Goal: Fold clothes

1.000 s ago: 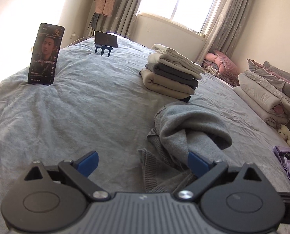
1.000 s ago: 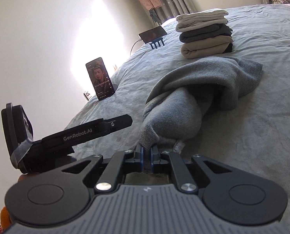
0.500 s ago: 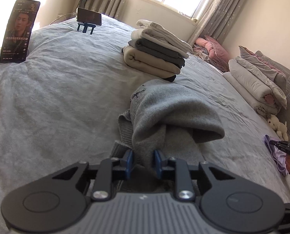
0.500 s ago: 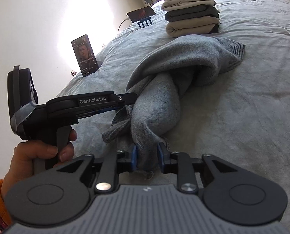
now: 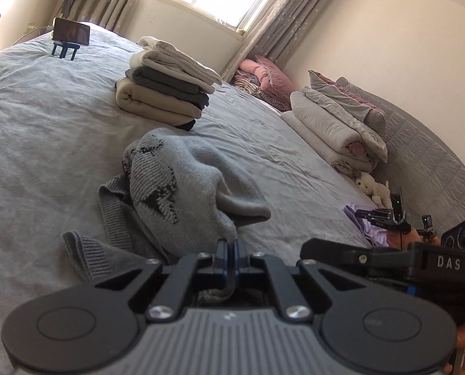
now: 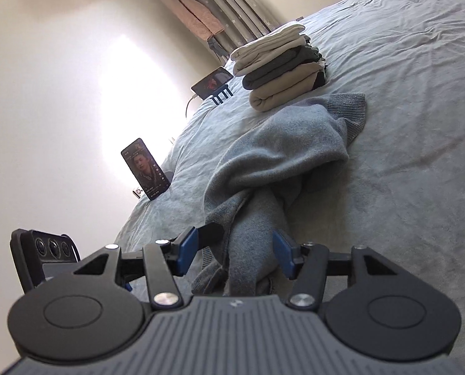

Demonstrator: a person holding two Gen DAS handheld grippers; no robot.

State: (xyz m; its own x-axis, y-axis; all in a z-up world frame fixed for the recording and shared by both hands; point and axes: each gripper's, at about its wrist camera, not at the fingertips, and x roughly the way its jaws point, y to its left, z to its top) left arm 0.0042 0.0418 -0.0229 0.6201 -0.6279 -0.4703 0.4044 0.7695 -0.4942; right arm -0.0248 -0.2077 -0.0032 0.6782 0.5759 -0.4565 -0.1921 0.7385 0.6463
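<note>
A crumpled grey knit sweater (image 5: 185, 187) with dark star marks lies on the grey bed sheet (image 5: 45, 143). My left gripper (image 5: 228, 250) is shut on a fold of it at its near edge, and cloth hangs down behind the pads. In the right wrist view the same sweater (image 6: 279, 156) trails a twisted sleeve toward my right gripper (image 6: 235, 254). Its jaws are opening; the sleeve lies between the blue pads (image 6: 187, 251) without being pressed. The right gripper's black body (image 5: 357, 256) shows at the right of the left wrist view.
A stack of folded clothes (image 5: 166, 93) sits behind the sweater. A phone on a blue stand (image 5: 71, 31) is at the far edge, and another phone (image 6: 145, 168) leans upright by the wall. Folded quilts (image 5: 335, 118), a plush toy (image 5: 373, 187) and a purple garment (image 5: 363, 222) lie at the right.
My left gripper went from wide open to shut on the sweater's near edge. My right gripper let go of the sleeve and its pads moved apart. Both views swung right.
</note>
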